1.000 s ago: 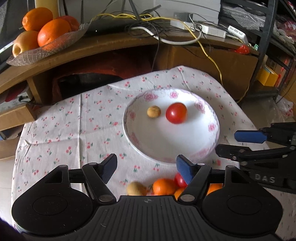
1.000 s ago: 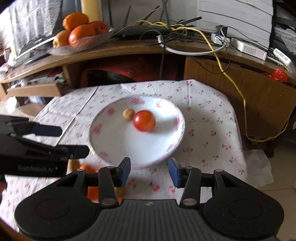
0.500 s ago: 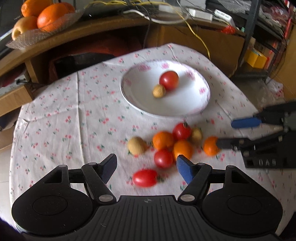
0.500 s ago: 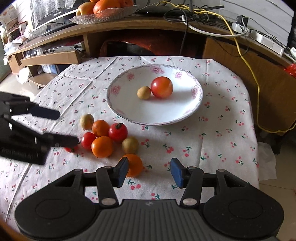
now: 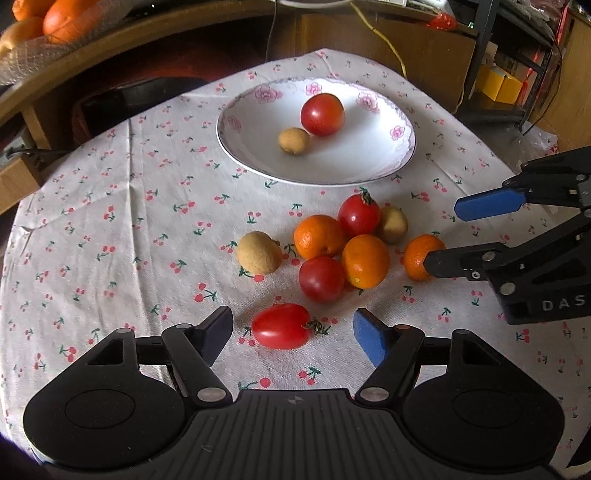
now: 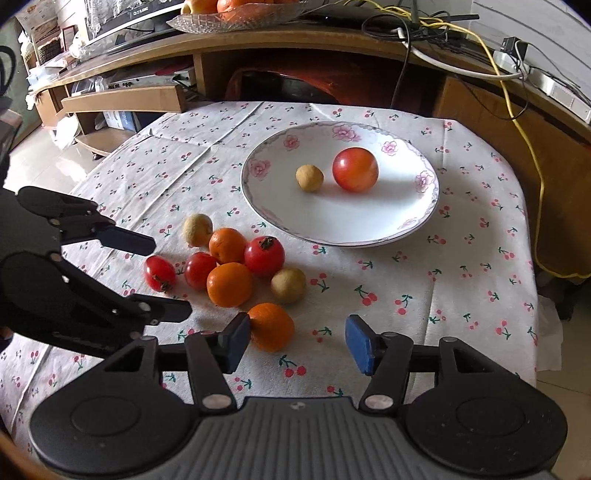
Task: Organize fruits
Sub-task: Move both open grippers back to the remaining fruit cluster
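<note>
A white flowered plate [image 5: 369,162] [image 6: 406,221] holds a big red tomato [image 5: 322,113] [image 6: 355,168] and a small tan fruit [image 5: 293,140] [image 6: 309,178]. In front of it lies a loose cluster of oranges, tomatoes and tan fruits [image 5: 343,243] [image 6: 236,266]. My left gripper [image 5: 291,332] is open, straddling an oblong red tomato [image 5: 281,326] [image 6: 159,272] on the cloth. My right gripper [image 6: 295,341] is open too, with a lone orange [image 6: 270,326] [image 5: 421,256] between its fingers, against the left one.
The round table wears a cherry-print cloth [image 5: 129,221] [image 6: 461,277]. Behind it a curved wooden shelf [image 6: 295,44] carries a glass dish of oranges [image 5: 40,33] [image 6: 236,14], cables and a yellow cord [image 6: 532,155]. A low wooden stand [image 6: 122,99] sits at far left.
Both grippers have pulled back from the plate and dropped toward the fruit cluster. The left one now frames the oblong tomato, the right one the lone orange, and its jaws have widened.
</note>
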